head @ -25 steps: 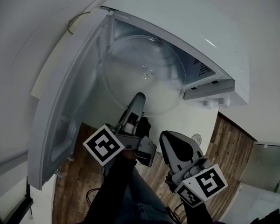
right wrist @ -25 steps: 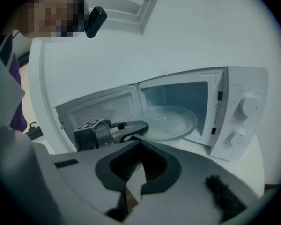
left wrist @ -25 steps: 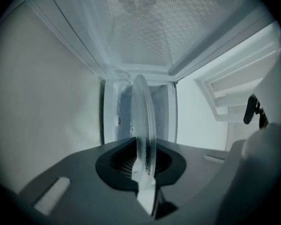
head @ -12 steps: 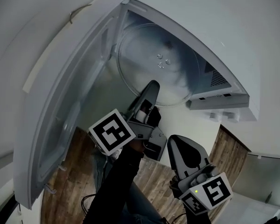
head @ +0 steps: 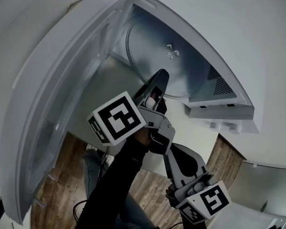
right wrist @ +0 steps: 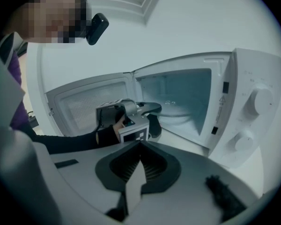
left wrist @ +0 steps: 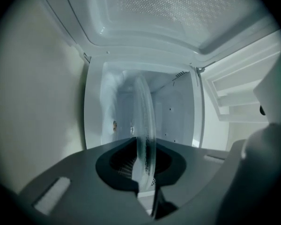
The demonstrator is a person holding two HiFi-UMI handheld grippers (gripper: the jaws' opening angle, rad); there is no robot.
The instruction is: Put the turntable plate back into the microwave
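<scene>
The clear glass turntable plate (head: 168, 61) lies mostly inside the open white microwave (head: 229, 37). My left gripper (head: 159, 83) is shut on the plate's near rim at the cavity mouth. In the left gripper view the plate (left wrist: 144, 121) stands edge-on between the pads of the left gripper (left wrist: 143, 165), with the cavity's back wall behind it. The right gripper view shows the left gripper (right wrist: 149, 109) holding the plate (right wrist: 177, 108) level in the cavity. My right gripper (head: 178, 157) hangs lower and nearer the person, shut with nothing in it (right wrist: 139, 167).
The microwave door (head: 62, 104) stands swung wide open to the left (right wrist: 86, 104). Two control knobs (right wrist: 259, 102) sit on the panel to the right of the cavity. Wood flooring (head: 57, 175) lies below. The person's dark sleeve (head: 114, 185) runs behind the left gripper.
The left gripper has carried the plate deeper into the microwave cavity. The right gripper has sunk a little and stayed shut.
</scene>
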